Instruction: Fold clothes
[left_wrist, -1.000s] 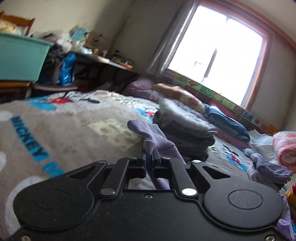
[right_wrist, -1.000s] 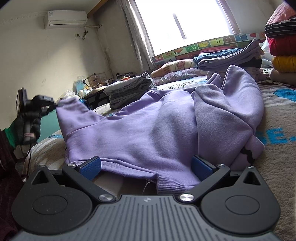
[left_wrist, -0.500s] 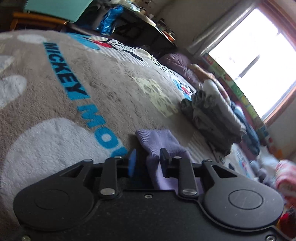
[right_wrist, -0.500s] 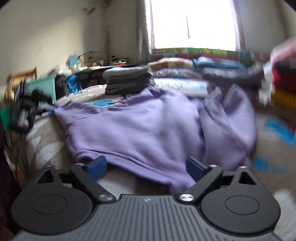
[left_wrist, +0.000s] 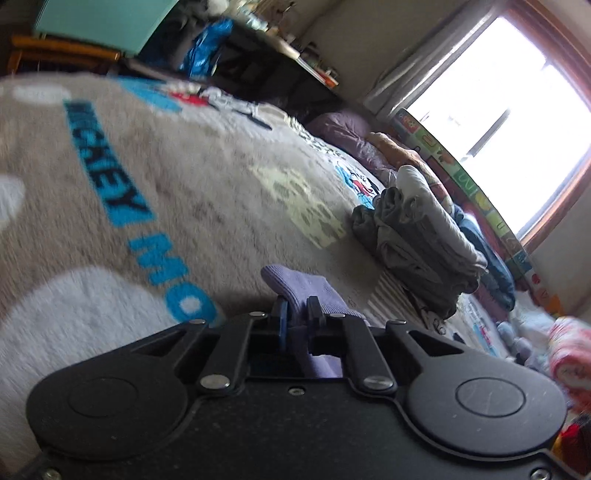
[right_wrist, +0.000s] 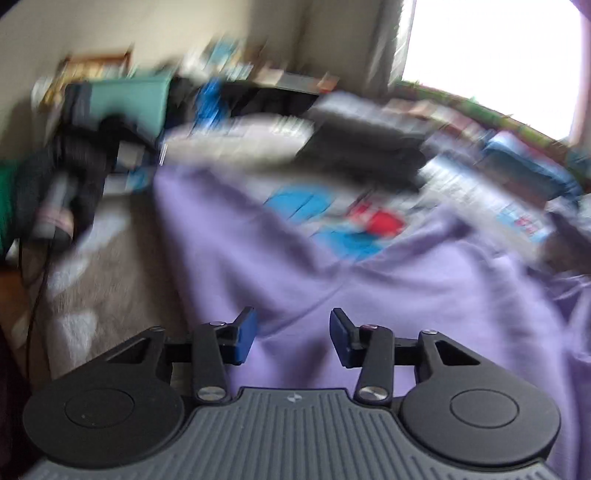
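Note:
A purple sweatshirt lies spread on the grey Mickey Mouse blanket. My left gripper is shut on the ribbed purple cuff of its sleeve, low over the blanket. My right gripper is open above the sweatshirt's body, blue pads apart, nothing between them. The right wrist view is motion-blurred. In it the left gripper and the hand that holds it show at the far left, at the sleeve's end.
A stack of folded grey clothes sits on the bed beyond the cuff, with blue folded clothes behind it. A pink bundle lies at the right. A teal bin and a cluttered desk stand past the bed.
My right gripper has lifted from the sweatshirt's hem, moved over its body and narrowed its jaws. My left gripper lowered the cuff toward the blanket, loosened briefly, and has shut on it again.

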